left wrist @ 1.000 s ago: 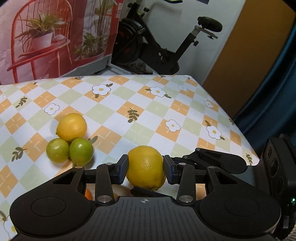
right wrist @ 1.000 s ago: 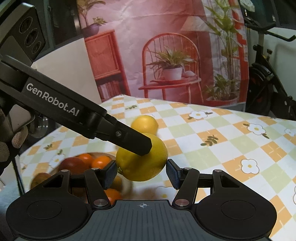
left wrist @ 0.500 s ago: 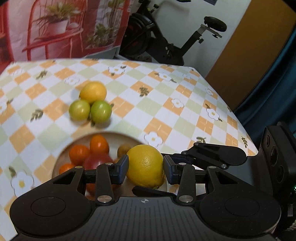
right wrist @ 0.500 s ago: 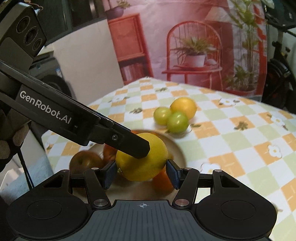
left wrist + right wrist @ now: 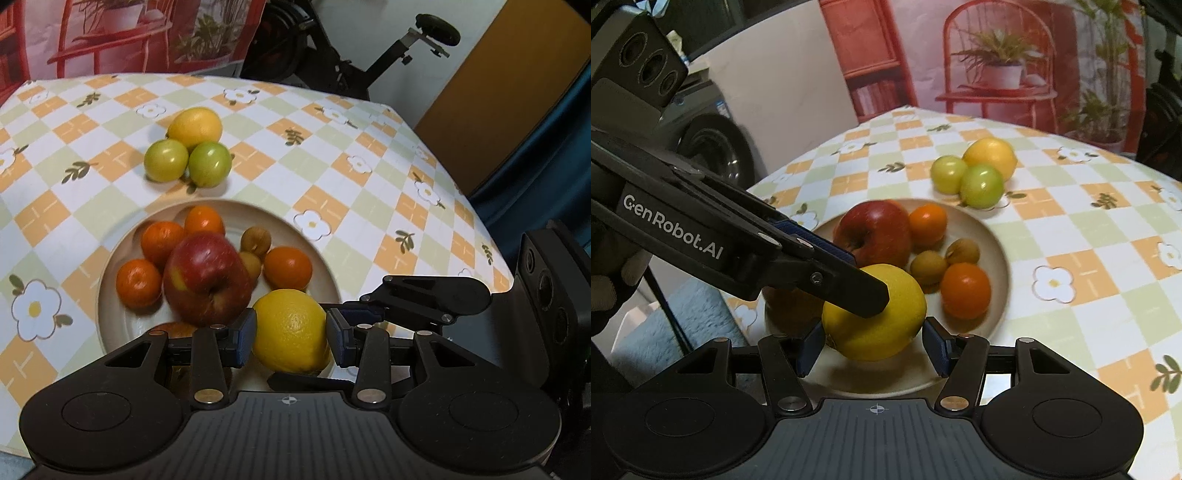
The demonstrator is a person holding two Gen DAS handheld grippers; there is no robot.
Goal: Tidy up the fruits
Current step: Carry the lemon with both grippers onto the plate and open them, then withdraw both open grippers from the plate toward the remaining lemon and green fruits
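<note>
My left gripper [image 5: 290, 336] is shut on a large yellow lemon [image 5: 291, 330] and holds it over the near edge of a beige plate [image 5: 325, 266]. The plate carries a red apple [image 5: 207, 277], several oranges and small brown fruits. My right gripper [image 5: 873, 345] is open around the same lemon [image 5: 882, 325], with its pads a little off the skin. The left gripper's finger [image 5: 849, 284] lies across the lemon in the right wrist view. A second lemon [image 5: 195, 125] and two green fruits [image 5: 188, 162] lie on the cloth beyond the plate.
The table has a checked flower-print cloth [image 5: 369, 177]. An exercise bike [image 5: 332, 48] stands behind the table's far edge. A washing machine [image 5: 713, 144] and a blue rug [image 5: 679, 325] are beside the table on the left in the right wrist view.
Both grippers have moved back together with the lemon, from over the bare cloth to over the plate's near edge. The plate and its fruit have come into full view.
</note>
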